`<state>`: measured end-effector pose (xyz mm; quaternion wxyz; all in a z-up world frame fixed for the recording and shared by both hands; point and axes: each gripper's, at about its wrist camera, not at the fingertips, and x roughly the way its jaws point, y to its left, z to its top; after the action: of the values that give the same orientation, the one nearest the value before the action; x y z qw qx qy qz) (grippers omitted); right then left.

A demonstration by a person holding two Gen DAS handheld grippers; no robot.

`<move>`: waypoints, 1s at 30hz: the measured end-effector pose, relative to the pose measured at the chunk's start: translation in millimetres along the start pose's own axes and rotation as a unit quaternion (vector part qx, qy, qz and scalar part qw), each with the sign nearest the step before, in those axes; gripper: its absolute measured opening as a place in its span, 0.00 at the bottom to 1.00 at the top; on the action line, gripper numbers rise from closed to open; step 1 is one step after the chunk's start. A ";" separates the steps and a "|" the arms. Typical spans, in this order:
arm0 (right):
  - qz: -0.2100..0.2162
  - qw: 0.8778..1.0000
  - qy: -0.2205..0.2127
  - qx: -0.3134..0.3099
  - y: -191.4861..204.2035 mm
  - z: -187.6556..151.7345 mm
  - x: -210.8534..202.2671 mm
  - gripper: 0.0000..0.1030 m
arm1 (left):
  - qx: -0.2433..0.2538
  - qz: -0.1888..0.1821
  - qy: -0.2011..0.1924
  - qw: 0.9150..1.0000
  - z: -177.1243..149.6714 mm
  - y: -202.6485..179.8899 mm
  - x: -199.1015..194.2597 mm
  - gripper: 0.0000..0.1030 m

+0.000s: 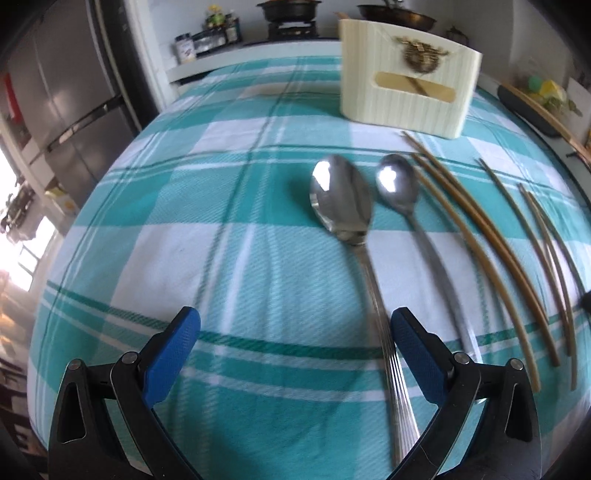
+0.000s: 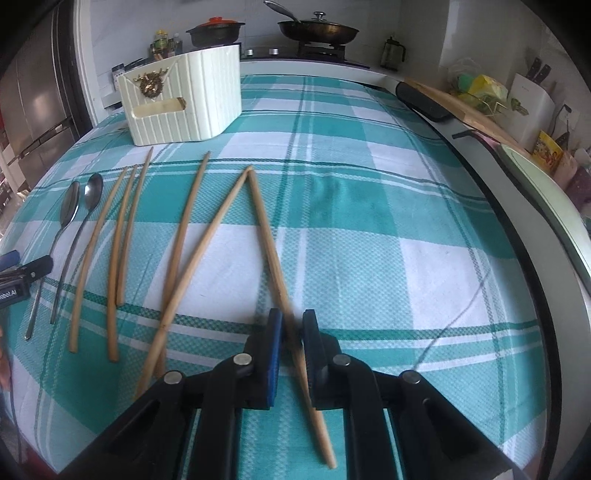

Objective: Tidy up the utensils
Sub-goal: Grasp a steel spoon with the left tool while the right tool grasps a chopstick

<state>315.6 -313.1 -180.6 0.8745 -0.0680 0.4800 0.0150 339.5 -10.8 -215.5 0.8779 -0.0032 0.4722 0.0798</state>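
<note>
The right gripper [image 2: 291, 334] clamped one chopstick [image 2: 271, 254] low over the checked cloth [image 2: 369, 258]. The left gripper [image 1: 295, 332] stood wide open, a spoon [image 1: 343, 206] lying beside its right finger. The cream holder [image 2: 184, 96] sat beyond.

this is a home kitchen. a stove [image 2: 317, 50] at the back holds a frying pan [image 2: 318, 30] and a pot [image 2: 215, 31], and a big fridge [image 1: 62, 107] stands nearby.

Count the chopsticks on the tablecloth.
6. Three lie side by side right of the spoons. Two more cross near the middle. The right tool grips the last. The holder may hide more.
</note>
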 end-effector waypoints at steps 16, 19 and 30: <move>0.004 0.999 0.029 -0.017 -17.1 -5.8 -5.4 0.39 | 0.070 0.000 0.029 0.997 3.6 38.5 3.2 1.00; 0.014 0.998 0.040 -0.041 -16.0 -5.2 -5.5 0.39 | 0.106 -0.008 0.028 0.994 6.0 35.0 2.9 1.00; 0.058 0.990 0.095 -0.090 -18.5 13.6 6.7 0.39 | 0.172 -0.078 0.061 0.980 44.3 8.7 26.4 0.97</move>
<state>332.3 -329.8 -177.1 0.8127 -0.1200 0.5609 0.1020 389.2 5.0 -212.3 0.8385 0.1060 0.5295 -0.0721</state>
